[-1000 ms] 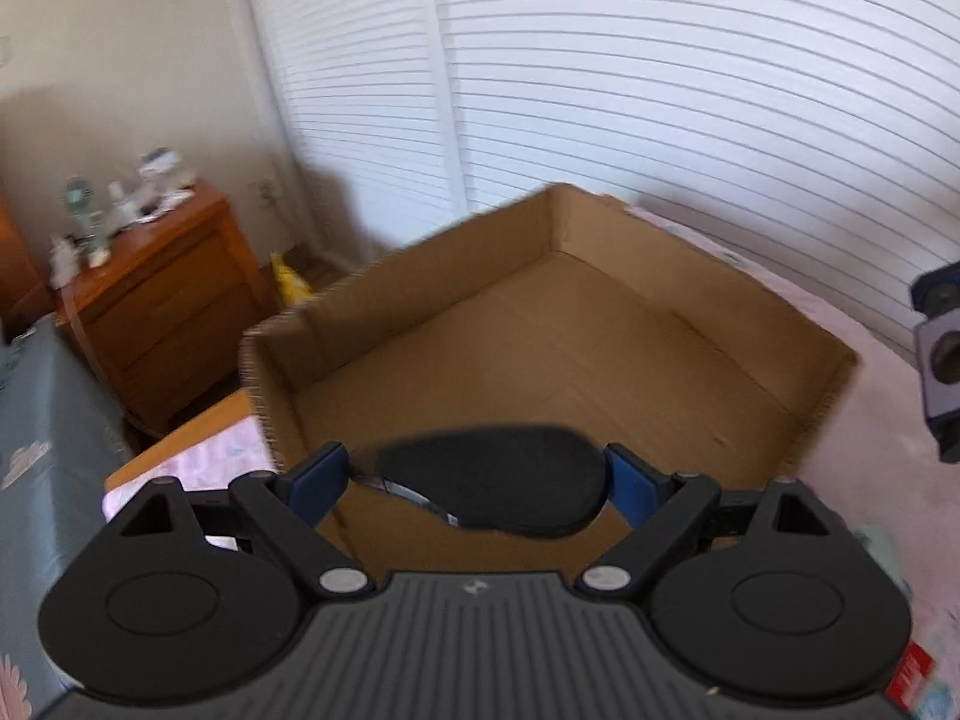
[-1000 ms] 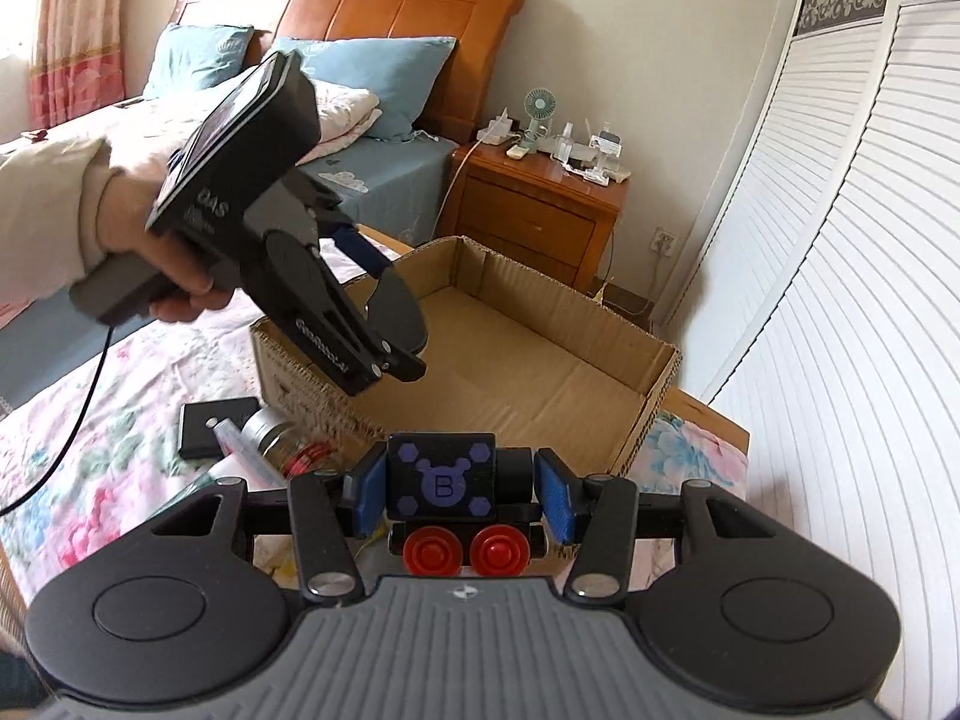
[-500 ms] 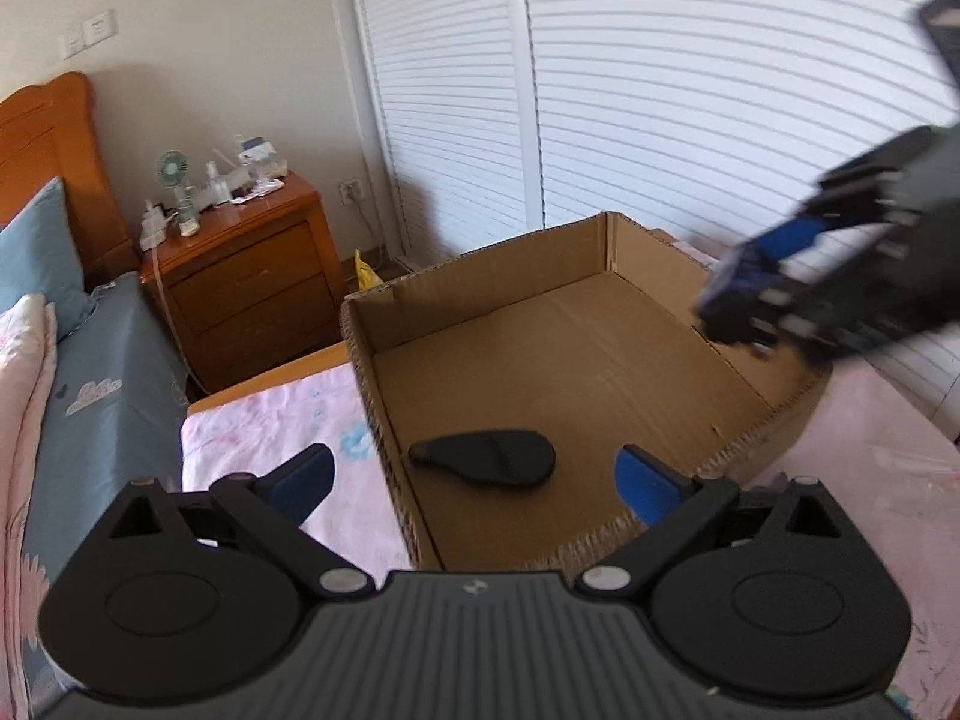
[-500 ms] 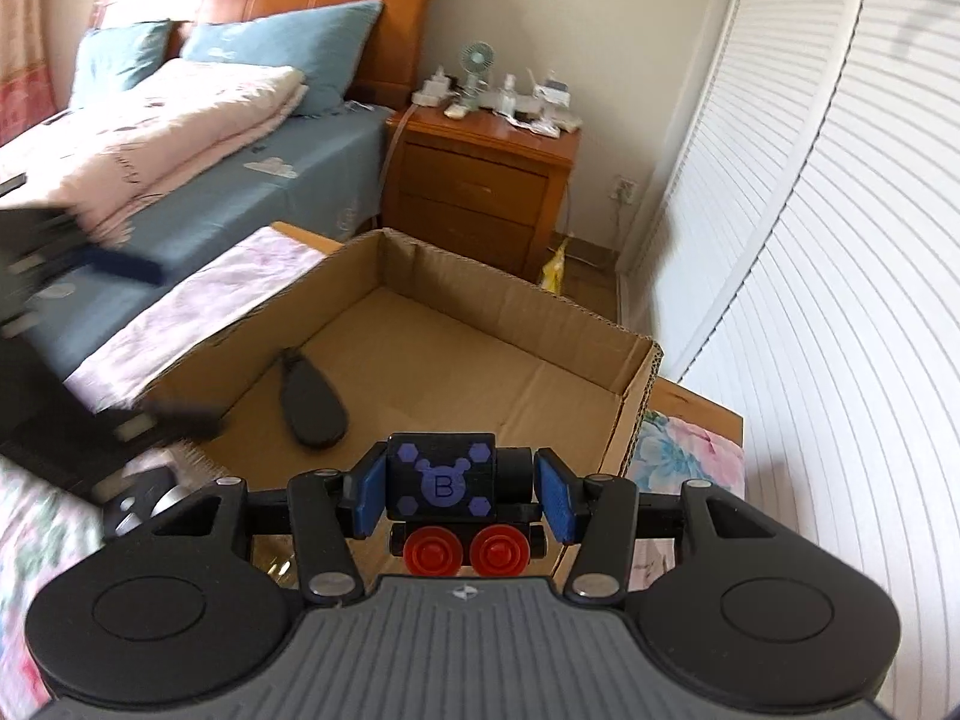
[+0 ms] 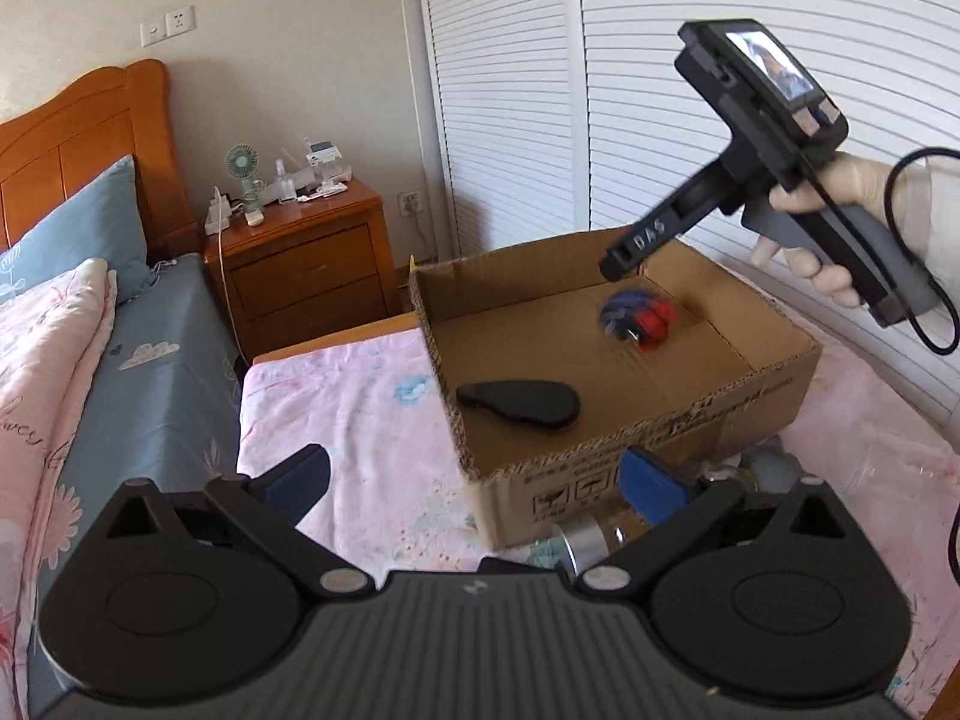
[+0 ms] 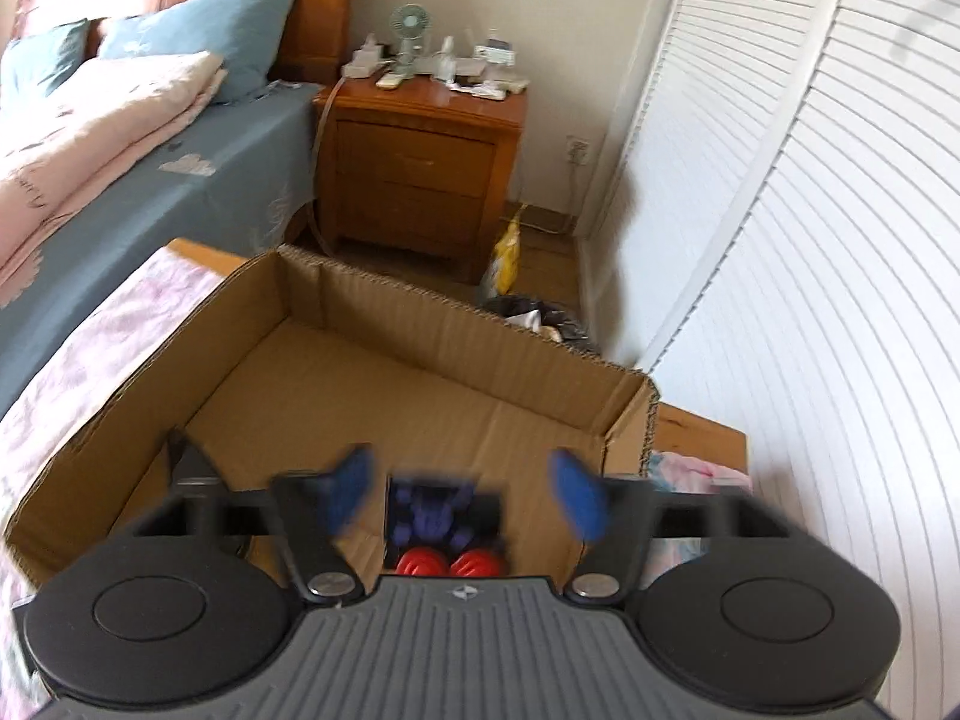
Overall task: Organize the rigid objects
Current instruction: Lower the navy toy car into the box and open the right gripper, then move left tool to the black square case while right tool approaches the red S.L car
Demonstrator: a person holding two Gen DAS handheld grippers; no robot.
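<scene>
Above the cardboard box (image 6: 456, 324), the right gripper (image 6: 468, 495) hangs with fingers spread, gripping nothing; a blurred blue toy (image 6: 444, 519) with red wheels sits between them, apart from both pads, over the box floor. Seen from the left wrist, the toy (image 5: 639, 321) is at the box's far right. Nearer the left gripper (image 5: 474, 477), whose fingers are also spread and bare, a black paddle-shaped piece (image 5: 522, 403) lies inside the box (image 5: 660, 450). Behind stands a nightstand (image 5: 300, 264).
</scene>
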